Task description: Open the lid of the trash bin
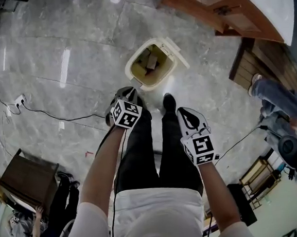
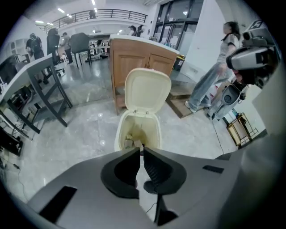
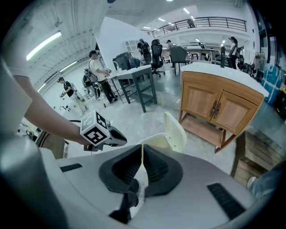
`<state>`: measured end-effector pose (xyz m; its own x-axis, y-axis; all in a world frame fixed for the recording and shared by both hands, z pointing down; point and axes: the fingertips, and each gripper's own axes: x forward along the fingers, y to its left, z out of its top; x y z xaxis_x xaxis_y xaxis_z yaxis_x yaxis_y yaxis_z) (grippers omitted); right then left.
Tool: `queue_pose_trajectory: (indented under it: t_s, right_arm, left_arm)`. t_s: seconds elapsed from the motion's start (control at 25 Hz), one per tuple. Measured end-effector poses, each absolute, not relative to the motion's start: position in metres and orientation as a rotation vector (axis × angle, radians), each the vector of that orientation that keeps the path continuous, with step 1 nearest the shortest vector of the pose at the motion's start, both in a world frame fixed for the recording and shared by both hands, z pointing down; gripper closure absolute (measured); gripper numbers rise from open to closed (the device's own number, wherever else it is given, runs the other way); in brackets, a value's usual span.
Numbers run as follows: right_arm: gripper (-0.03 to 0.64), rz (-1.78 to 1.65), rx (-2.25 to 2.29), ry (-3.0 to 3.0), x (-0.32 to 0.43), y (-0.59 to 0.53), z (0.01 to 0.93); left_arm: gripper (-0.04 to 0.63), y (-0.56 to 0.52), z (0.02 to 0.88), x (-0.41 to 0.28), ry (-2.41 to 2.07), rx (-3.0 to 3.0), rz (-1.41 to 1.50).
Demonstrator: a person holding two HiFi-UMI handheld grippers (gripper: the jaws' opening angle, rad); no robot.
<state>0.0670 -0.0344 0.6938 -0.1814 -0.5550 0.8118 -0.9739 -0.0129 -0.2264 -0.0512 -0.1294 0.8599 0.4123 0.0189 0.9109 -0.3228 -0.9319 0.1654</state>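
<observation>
Left tongs (image 2: 139,150) and right tongs (image 3: 142,147) are both closed on nothing. Just ahead of the left tongs, the cream plastic trash bin (image 2: 119,136) stands on the grey marble floor (image 2: 76,134), its lid (image 2: 147,91) raised upright.

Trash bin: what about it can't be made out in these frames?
- Contents: scraps inside the trash bin, too small to identify in head view or left gripper view.
- Lower front: covered by the left gripper in left gripper view.
- Body: hidden behind the right gripper in right gripper view; only rim and lid show.
</observation>
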Motion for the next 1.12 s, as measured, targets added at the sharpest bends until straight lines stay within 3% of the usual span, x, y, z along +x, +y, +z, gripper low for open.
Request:
queue_pose_trajectory:
  t_s: [0.56, 1.12]
  right_arm:
    - [0.583, 0.962, 1.666, -1.807, 0.068, -0.03, 0.587]
    - [0.583, 0.823, 1.752, -1.915, 0.096, -0.022, 0.497]
  left_arm:
    - [0.578, -0.135, 0.673, -0.061, -0.262, 2.526, 1.256]
    - [0.578, -0.125, 0.54, -0.07, -0.4, 2.618, 0.902]
